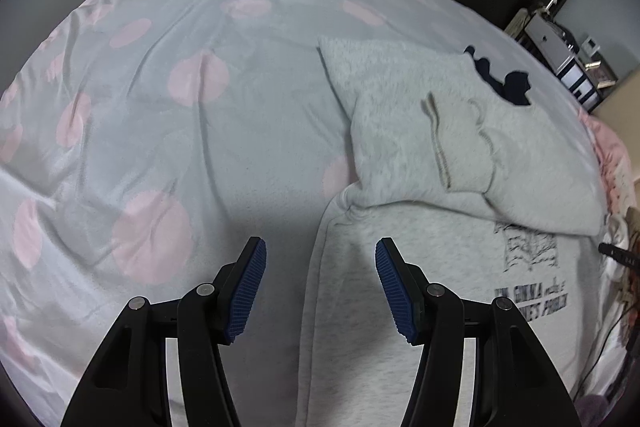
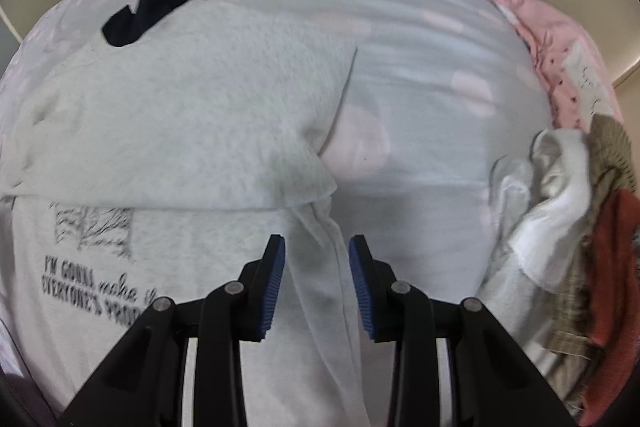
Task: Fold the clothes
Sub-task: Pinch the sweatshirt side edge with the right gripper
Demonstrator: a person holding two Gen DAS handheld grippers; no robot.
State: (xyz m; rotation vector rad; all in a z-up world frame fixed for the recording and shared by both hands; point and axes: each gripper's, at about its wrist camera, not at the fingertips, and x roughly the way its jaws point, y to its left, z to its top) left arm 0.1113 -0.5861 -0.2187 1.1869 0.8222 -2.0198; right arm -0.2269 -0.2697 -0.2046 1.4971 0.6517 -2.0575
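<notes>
Grey sweatshirt (image 2: 192, 99) lies printed side up on the bed (image 1: 168, 27), over a pale duvet with pink dots. Upper part with the sleeves (image 1: 460, 139) is already folded down across the chest; a dark lining (image 2: 148, 11) shows at the far end, hood or collar, cannot tell which. Lower body is still flat and unfolded, so roughly midway by my reckoning: the side and bottom folds remain.

Left claw (image 1: 320, 287) hangs over the garment's left edge, jaws well apart, nothing between the pads. Right claw (image 2: 316, 283) stands over the right side seam, jaws partly open with a ridge of grey cloth between them; the pads do not press on it.

A heap of unfolded clothes (image 2: 568, 211), white, tan and rust, waits at the bed's right edge, with a pink garment (image 2: 552, 39) beyond.

Print reads "I'M GONNA make..." then "EVERYONE'S PROB...", the rest hidden. A sketchy drawing sits above it.
</notes>
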